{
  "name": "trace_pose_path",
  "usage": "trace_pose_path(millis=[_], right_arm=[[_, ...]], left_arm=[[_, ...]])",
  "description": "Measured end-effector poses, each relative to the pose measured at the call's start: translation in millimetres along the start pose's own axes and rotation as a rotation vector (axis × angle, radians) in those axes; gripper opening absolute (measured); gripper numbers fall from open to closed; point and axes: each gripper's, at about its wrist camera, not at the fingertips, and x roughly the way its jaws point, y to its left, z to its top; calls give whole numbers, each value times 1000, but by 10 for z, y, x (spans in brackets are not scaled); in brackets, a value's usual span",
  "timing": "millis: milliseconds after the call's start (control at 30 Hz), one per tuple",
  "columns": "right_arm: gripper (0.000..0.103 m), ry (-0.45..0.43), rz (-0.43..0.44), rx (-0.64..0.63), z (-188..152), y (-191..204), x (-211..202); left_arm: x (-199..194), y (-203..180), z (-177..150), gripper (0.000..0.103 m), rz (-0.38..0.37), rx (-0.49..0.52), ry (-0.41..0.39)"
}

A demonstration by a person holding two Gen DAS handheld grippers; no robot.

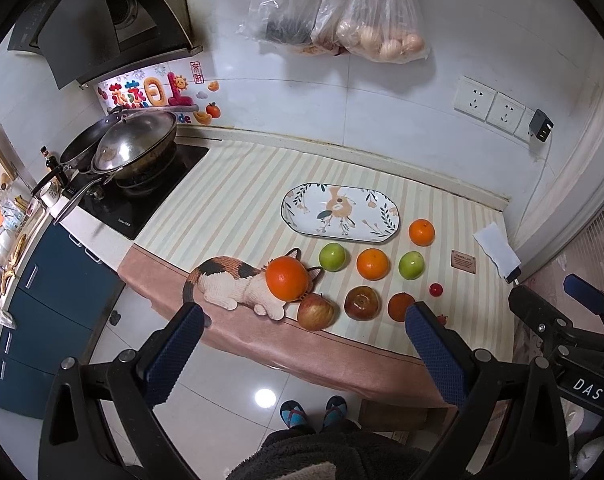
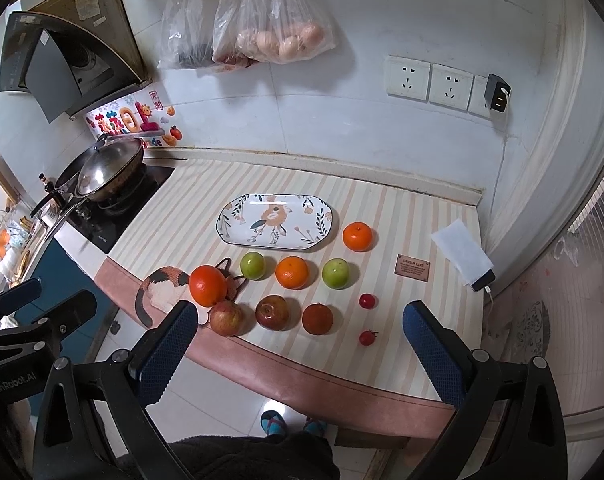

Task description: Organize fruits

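Note:
An oval floral plate point(image 1: 382, 224) point(image 2: 237, 236) lies bare on the striped counter mat. In front of it sit several fruits: oranges point(image 1: 372, 264) point(image 2: 292, 272), two green apples point(image 1: 332, 257) point(image 2: 336, 273), red apples point(image 1: 316, 312) point(image 2: 272, 312) and two small cherry tomatoes point(image 2: 367, 301). One big orange point(image 1: 287, 279) point(image 2: 207, 285) rests on a cat figure point(image 1: 229, 286) point(image 2: 163, 288). My left gripper point(image 1: 304, 316) hangs open above the counter's front edge, nothing between its fingers. My right gripper point(image 2: 299, 314) is open too, hovering over the front fruit row.
A stove with a lidded wok point(image 1: 133, 146) point(image 2: 101, 168) stands at the left. Plastic bags point(image 1: 366, 20) point(image 2: 269, 28) hang on the tiled wall. Wall sockets point(image 2: 430, 80), a phone under a tissue point(image 2: 464, 254) and a small sign point(image 2: 413, 267) sit at right. A person's feet point(image 1: 314, 412) stand below.

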Motion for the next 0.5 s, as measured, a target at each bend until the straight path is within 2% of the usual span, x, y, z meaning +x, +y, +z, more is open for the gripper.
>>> trace_pose_path(millis=[500], right_arm=[[103, 0, -1, -2, -16, 32, 25]], left_arm=[[-36, 56, -19, 103, -1, 0, 0]])
